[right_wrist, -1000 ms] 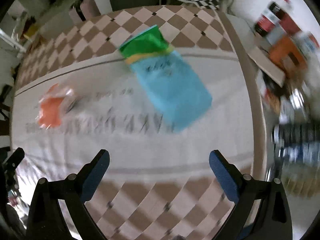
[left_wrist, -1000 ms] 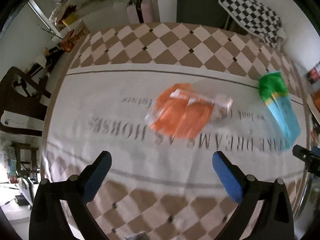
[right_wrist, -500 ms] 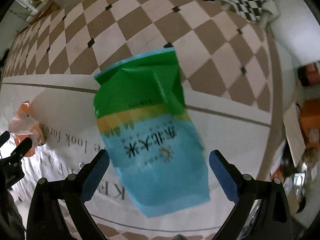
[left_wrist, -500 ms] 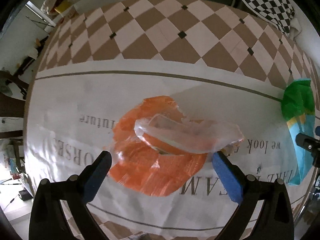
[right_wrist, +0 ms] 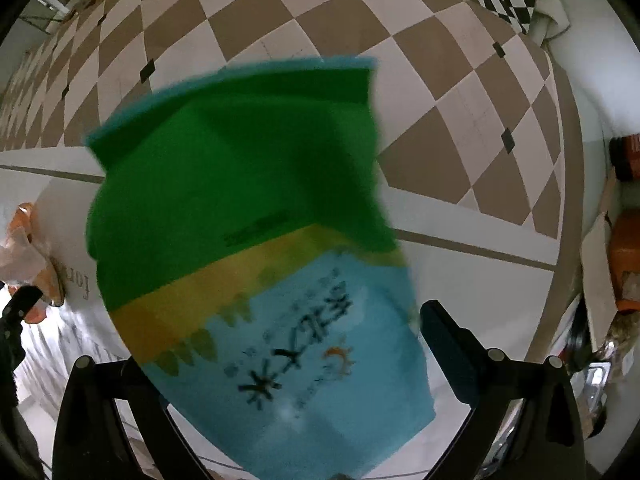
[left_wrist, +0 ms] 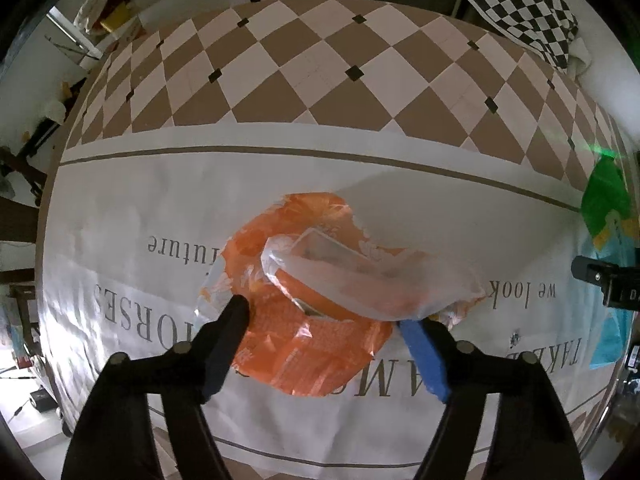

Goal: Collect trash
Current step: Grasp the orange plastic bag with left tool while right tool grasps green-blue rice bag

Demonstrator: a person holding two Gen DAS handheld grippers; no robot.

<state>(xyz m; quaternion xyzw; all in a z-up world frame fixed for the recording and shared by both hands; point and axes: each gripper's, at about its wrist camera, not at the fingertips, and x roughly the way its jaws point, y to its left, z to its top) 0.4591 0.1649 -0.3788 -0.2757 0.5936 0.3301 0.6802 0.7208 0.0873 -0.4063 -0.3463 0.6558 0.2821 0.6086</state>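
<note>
Left wrist view first: the left gripper (left_wrist: 324,320) has its two fingers spread wide, one on each side of the orange wrapper (left_wrist: 304,340). One black finger tip (left_wrist: 236,312) touches the wrapper's edge at about 8 o'clock, and the blue pad (left_wrist: 422,354) sits at its 4 o'clock side. A clear plastic piece (left_wrist: 372,280) lies on top of the orange wrapper. Both rest on a white tablecloth (left_wrist: 420,208) with grey letters and a brown checked border. At 3 o'clock, the green and blue bag (left_wrist: 606,200) peeks in at the edge.

Right wrist view next: the right gripper (right_wrist: 276,356) has its fingers wide apart too. The green and blue bag (right_wrist: 248,240) fills the middle and looks blurry, lying between the fingers, with the pad (right_wrist: 440,336) just beside its edge at 4 o'clock. The orange wrapper (right_wrist: 36,240) shows at 9 o'clock.
</note>
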